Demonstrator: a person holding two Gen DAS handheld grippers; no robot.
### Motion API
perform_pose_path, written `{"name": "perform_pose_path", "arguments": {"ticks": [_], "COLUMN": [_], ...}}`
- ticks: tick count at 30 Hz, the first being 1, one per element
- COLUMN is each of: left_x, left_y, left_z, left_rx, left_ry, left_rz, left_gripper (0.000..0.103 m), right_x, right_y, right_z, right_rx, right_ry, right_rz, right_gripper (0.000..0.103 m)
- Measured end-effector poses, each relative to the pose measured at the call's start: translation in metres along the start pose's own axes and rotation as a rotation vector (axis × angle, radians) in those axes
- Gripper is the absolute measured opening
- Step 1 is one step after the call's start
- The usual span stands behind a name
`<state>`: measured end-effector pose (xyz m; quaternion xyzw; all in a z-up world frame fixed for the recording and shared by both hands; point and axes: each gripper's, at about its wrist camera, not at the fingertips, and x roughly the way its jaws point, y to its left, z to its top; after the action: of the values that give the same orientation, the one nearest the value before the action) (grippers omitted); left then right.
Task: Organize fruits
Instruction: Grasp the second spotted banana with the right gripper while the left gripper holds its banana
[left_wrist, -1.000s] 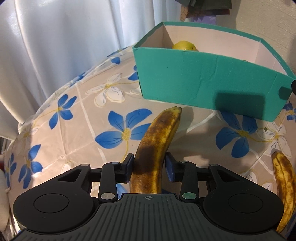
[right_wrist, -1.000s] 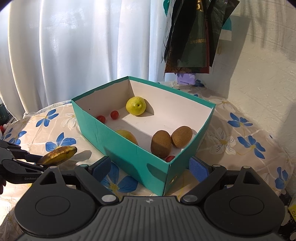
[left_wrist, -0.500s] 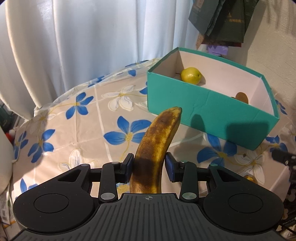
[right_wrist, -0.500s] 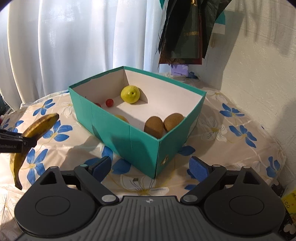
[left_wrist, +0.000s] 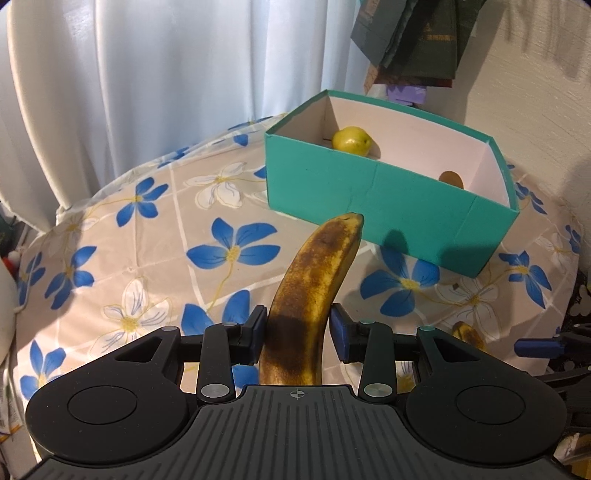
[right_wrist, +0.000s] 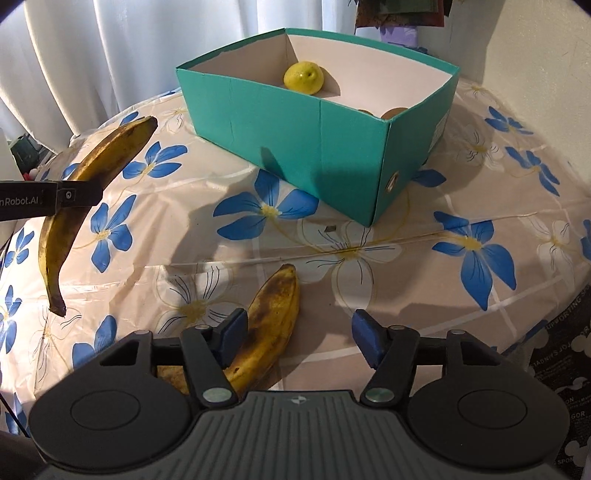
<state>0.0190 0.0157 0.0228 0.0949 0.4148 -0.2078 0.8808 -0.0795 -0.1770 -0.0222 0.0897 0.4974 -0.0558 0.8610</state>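
My left gripper is shut on a brown-spotted banana and holds it in the air, tip towards the teal box. The right wrist view shows that banana at the left, hanging above the cloth. A second spotted banana lies on the tablecloth between the closing jaws of my right gripper. It is against the left pad, and the right pad stands clear of it. In the box are a yellow fruit and kiwis.
A flowered tablecloth covers the round table, which drops away at the left and front. White curtains hang behind, and a cream wall stands close on the right. Dark bags hang above the box.
My left gripper lifted the banana and drew back from the box. My right gripper tilted down from the box onto the second banana and its jaws narrowed.
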Motion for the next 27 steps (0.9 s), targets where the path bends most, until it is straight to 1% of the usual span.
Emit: {"name": "perform_pose_path", "arguments": {"ticks": [1,7,9,13,27], "left_x": [-0.001,-0.004,-0.006,-0.007,-0.003], "left_y": [0.0,0.001,0.001,0.001,-0.002], "left_z": [-0.001,-0.004,-0.004,-0.004,-0.003], "left_rx": [0.003,0.015,0.012,0.011,0.03], "left_ry": [0.0,-0.014,-0.02,-0.028,-0.025], "left_rz": [-0.002,-0.012,-0.022,-0.034,-0.061], "left_gripper": [0.041,0.041,0.041,0.041,0.041], "right_x": [0.001,0.008,0.011,0.017,0.03], "right_y": [0.002,0.016,0.018,0.021,0.026], "right_z": [0.0,0.0,0.001,0.003,0.007], "right_rx": [-0.002,-0.012,-0.009,-0.006,-0.003], "right_ry": [0.009,0.053,0.068,0.088,0.127], "right_rz": [0.008,0.044,0.037,0.033,-0.009], "right_gripper": [0.054,0.054,0.053,0.047,0.049]}}
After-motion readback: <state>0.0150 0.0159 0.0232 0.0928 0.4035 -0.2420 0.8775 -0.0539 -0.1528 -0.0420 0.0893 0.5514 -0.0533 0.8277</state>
